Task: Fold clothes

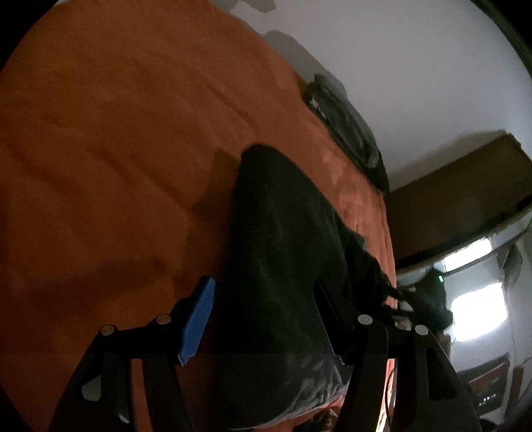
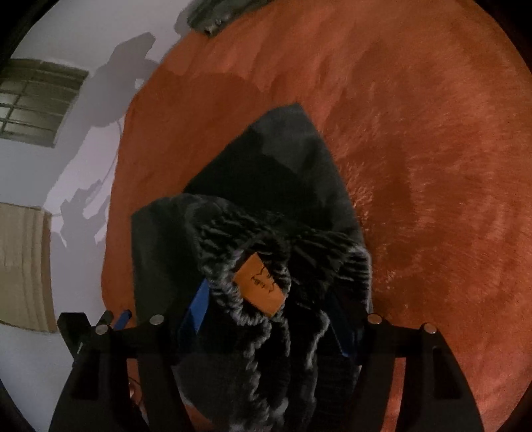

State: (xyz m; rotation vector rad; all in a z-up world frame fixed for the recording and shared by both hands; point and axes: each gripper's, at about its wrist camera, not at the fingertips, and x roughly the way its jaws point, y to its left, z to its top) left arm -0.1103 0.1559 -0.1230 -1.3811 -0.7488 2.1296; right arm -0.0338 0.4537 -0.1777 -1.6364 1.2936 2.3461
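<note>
A dark, nearly black garment [image 1: 282,232] lies in a long folded shape on an orange bed cover [image 1: 99,149]. My left gripper [image 1: 262,282] stands open astride its near end, the blue pad [image 1: 196,319] clear of the cloth. In the right wrist view the same garment [image 2: 286,159] stretches away from me. Its ribbed knit edge [image 2: 252,319], with a tan label [image 2: 259,285], is bunched up between the fingers of my right gripper [image 2: 279,292]. That gripper's jaws stand wide and the cloth fills the gap, hiding most of the right pad.
A grey-green folded item [image 1: 349,133] rests at the bed's far edge by a white wall [image 1: 415,66]; it also shows as the folded item [image 2: 206,16]. Beyond the bed's right side are a brown board [image 1: 465,186] and a bright window [image 1: 478,309].
</note>
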